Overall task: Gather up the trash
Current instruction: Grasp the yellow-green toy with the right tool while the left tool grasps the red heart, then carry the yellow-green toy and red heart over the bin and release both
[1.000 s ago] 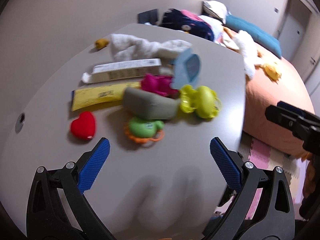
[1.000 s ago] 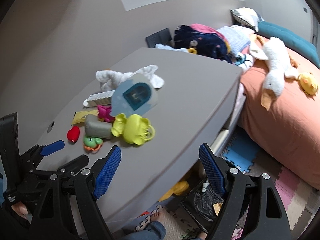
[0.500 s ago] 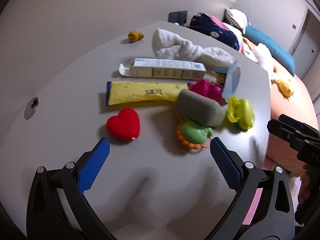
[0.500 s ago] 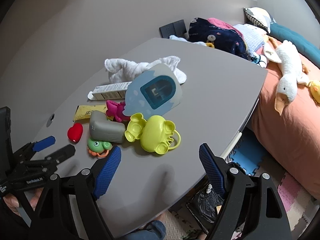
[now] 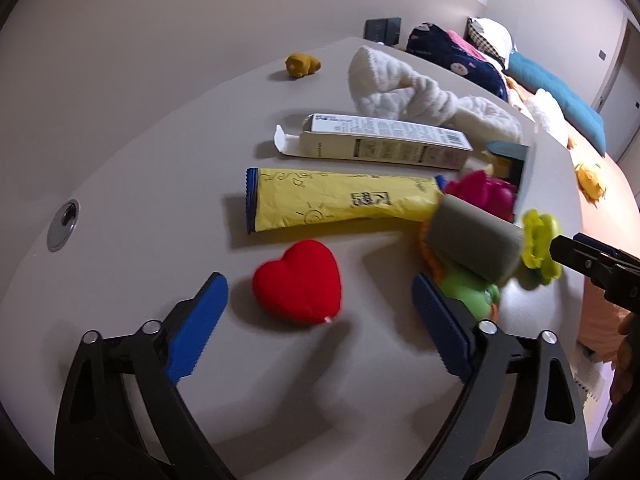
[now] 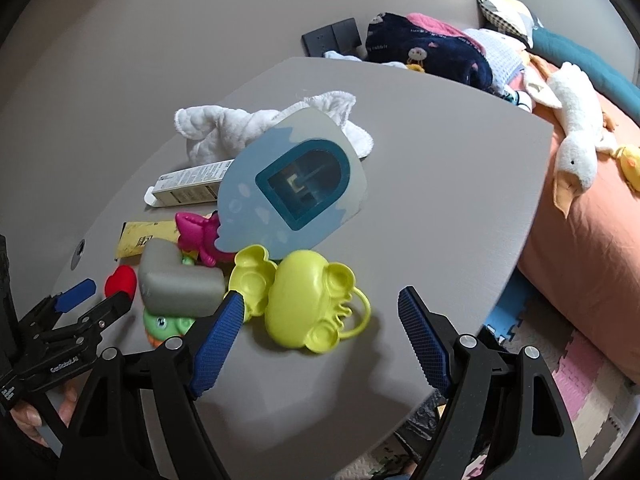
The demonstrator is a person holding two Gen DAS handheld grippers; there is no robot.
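Yellow wrapper (image 5: pixel 340 200) beside carton (image 5: pixel 380 142) (flap open); left tool (image 5: pixel 320 312) closing around red heart (image 5: pixel 300 282), right tool (image 6: pixel 320 320) released.

Bare table (image 5: pixel 120 184) strip open along wall side, left of clutter. Far-right tabletop behind blue card (image 6: pixel 294 188) also clear. Centre blocked: red heart (image 5: pixel 298 282), yellow wrapper (image 5: pixel 340 202), white carton (image 5: pixel 384 146), grey block (image 5: pixel 474 244), lime toy (image 6: pixel 304 304) packed close.

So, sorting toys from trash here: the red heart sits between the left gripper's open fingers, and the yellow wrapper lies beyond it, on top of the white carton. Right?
Not quite. In the left wrist view the yellow wrapper lies flat on the table beside the white carton, not on it. The red heart does sit ahead of the left gripper, whose jaws are closing.
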